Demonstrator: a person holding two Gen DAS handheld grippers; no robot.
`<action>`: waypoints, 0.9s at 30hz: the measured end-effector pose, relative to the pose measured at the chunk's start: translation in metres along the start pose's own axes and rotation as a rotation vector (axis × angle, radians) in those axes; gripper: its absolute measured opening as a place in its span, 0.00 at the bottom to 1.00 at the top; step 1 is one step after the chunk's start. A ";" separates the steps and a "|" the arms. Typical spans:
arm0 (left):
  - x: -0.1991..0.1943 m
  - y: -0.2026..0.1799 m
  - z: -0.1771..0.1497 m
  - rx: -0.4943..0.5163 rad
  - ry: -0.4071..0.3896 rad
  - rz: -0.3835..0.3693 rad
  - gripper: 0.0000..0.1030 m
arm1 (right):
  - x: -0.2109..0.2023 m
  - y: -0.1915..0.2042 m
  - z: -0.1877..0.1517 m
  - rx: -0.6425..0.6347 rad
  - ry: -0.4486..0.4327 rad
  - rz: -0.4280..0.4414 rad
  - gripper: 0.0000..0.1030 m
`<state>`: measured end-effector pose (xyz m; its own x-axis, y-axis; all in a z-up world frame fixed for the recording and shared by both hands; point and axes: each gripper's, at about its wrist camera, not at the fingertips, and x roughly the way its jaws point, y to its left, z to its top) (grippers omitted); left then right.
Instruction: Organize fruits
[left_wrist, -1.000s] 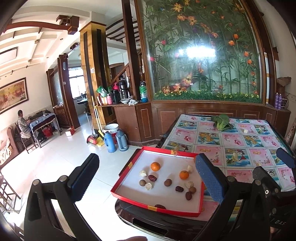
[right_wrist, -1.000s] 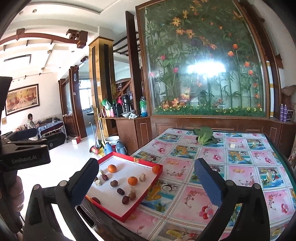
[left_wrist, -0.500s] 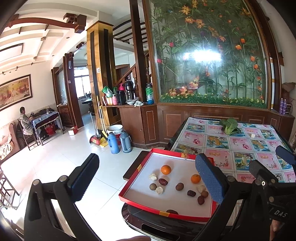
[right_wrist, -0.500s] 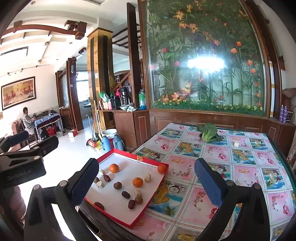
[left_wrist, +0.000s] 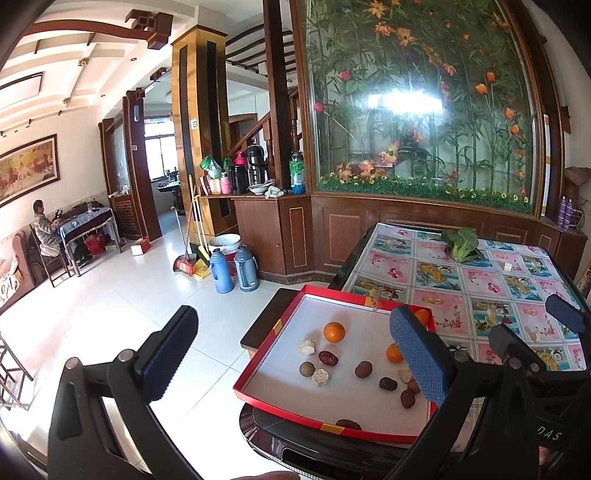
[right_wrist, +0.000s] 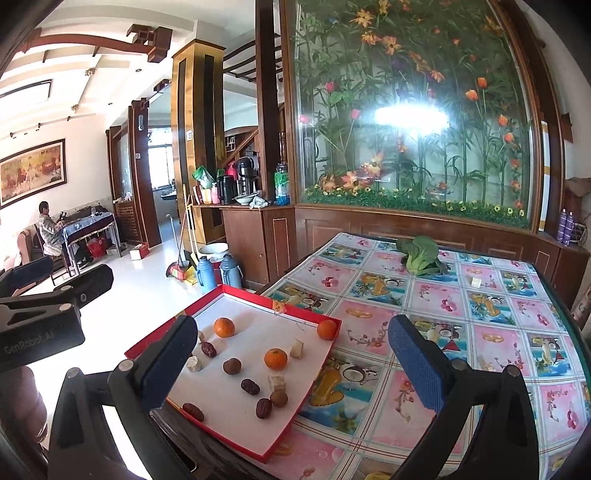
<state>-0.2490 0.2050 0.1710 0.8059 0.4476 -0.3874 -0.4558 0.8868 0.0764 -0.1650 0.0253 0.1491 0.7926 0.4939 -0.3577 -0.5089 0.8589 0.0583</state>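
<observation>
A red-rimmed white tray (left_wrist: 280, 325) (right_wrist: 236, 291) sits at the table's near left corner. It holds three oranges (left_wrist: 334, 332) (right_wrist: 275, 358), dark red dates (left_wrist: 328, 357) (right_wrist: 250, 386), brown round longans (left_wrist: 306, 369) (right_wrist: 232, 366) and pale candy chunks (left_wrist: 306, 347) (right_wrist: 276, 381). My left gripper (left_wrist: 295, 362) is open and empty, above the tray's left side. My right gripper (right_wrist: 295, 358) is open and empty, above the tray's right edge; it also shows in the left wrist view (left_wrist: 532, 332).
The table (right_wrist: 461, 332) has a patterned pink and blue cloth. A green leafy vegetable (right_wrist: 421, 254) lies at its far side, with small pale bits (right_wrist: 475, 281) nearby. Thermos flasks (left_wrist: 236, 269) and a broom stand on the floor left. A wooden partition stands behind.
Both grippers have shifted left and slightly forward; the tray now sits further right in the left view. Both stayed open and empty.
</observation>
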 end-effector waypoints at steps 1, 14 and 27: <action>0.000 0.000 0.000 -0.001 0.000 -0.004 1.00 | 0.000 0.000 0.000 0.001 0.000 0.001 1.00; 0.001 0.015 -0.003 -0.050 0.010 0.035 1.00 | 0.002 0.011 -0.002 -0.038 0.009 0.009 1.00; 0.005 0.021 -0.007 -0.048 0.025 0.038 1.00 | 0.005 0.019 -0.004 -0.055 0.009 0.020 1.00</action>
<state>-0.2569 0.2248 0.1644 0.7784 0.4772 -0.4079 -0.5038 0.8625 0.0476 -0.1716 0.0434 0.1447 0.7791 0.5092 -0.3657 -0.5423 0.8401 0.0143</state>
